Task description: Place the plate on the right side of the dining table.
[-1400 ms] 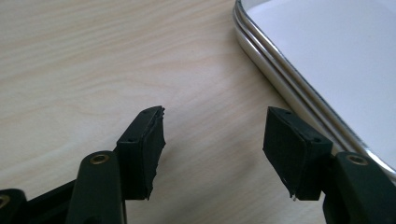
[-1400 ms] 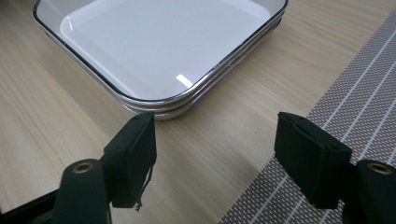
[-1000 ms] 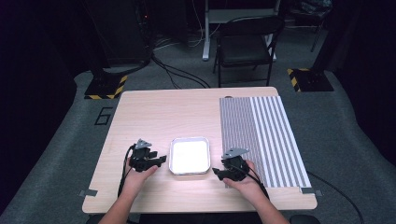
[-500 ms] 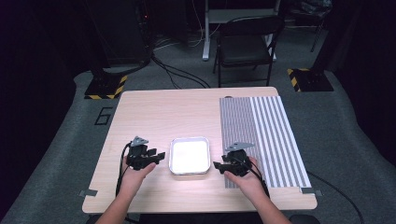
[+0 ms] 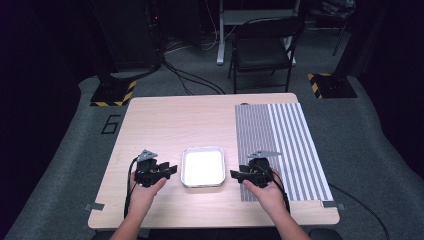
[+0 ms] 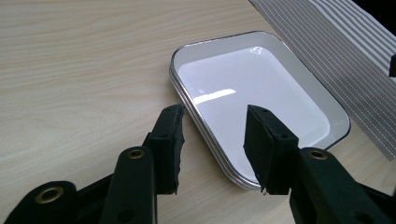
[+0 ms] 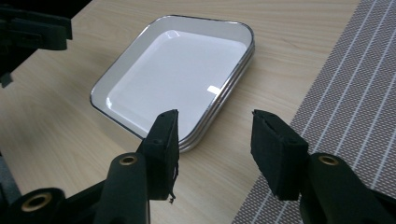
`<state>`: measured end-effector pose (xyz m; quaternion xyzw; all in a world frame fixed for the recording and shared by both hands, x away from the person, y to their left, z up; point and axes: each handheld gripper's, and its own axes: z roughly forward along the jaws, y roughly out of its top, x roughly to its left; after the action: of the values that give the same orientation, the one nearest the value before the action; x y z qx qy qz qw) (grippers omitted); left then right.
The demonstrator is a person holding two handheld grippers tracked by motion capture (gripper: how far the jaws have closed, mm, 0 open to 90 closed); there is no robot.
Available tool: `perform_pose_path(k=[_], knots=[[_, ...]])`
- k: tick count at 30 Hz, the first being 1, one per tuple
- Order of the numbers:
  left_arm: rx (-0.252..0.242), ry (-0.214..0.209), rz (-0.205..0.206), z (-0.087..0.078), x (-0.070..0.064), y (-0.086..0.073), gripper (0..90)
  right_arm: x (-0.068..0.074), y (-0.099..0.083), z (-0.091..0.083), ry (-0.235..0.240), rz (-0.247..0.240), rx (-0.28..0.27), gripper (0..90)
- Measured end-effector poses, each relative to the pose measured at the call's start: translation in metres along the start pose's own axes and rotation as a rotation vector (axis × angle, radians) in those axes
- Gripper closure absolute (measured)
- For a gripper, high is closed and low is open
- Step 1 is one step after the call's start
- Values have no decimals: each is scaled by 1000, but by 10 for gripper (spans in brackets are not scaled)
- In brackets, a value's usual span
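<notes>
A stack of white rectangular trays with dark rims (image 5: 203, 149) (image 6: 184, 95) (image 7: 236, 58) lies flat near the table's front middle. My left gripper (image 5: 171, 169) (image 6: 213, 142) is open just left of the stack, its jaws straddling the near rim. My right gripper (image 5: 235, 175) (image 7: 215, 147) is open just right of the stack, one jaw over the tray's rim and the other beyond it. Neither gripper holds anything.
A grey striped placemat (image 5: 280, 145) (image 7: 355, 88) covers the right side of the wooden table (image 5: 175, 120). Behind the table a black folding chair (image 5: 265, 50) stands on the grey floor, with cables and stand bases around it.
Both grippers have moved a little inward toward the trays' sides. The trays have not moved.
</notes>
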<state>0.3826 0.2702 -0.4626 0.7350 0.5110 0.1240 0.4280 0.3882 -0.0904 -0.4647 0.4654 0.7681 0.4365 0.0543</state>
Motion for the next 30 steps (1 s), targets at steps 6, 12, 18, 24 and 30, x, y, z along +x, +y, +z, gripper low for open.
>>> perform_pose_path(k=[6, 12, 18, 24, 30], knots=[[-26, -25, -27, -2, 1, -7, 581, 7, 7, -1, 40, 35, -31, 529], [-39, -81, -112, 2, 10, -11, 602, 7, 13, 1, 33, 68, -64, 565], [-58, -105, -130, 7, 10, -12, 611, 8, 12, 13, 51, 123, -41, 600], [-50, -148, -173, 18, 17, -17, 633, 6, 9, 25, 65, 156, -58, 634], [-48, -192, -235, 24, 26, -19, 635, -2, 2, 38, 114, 255, -73, 651]])
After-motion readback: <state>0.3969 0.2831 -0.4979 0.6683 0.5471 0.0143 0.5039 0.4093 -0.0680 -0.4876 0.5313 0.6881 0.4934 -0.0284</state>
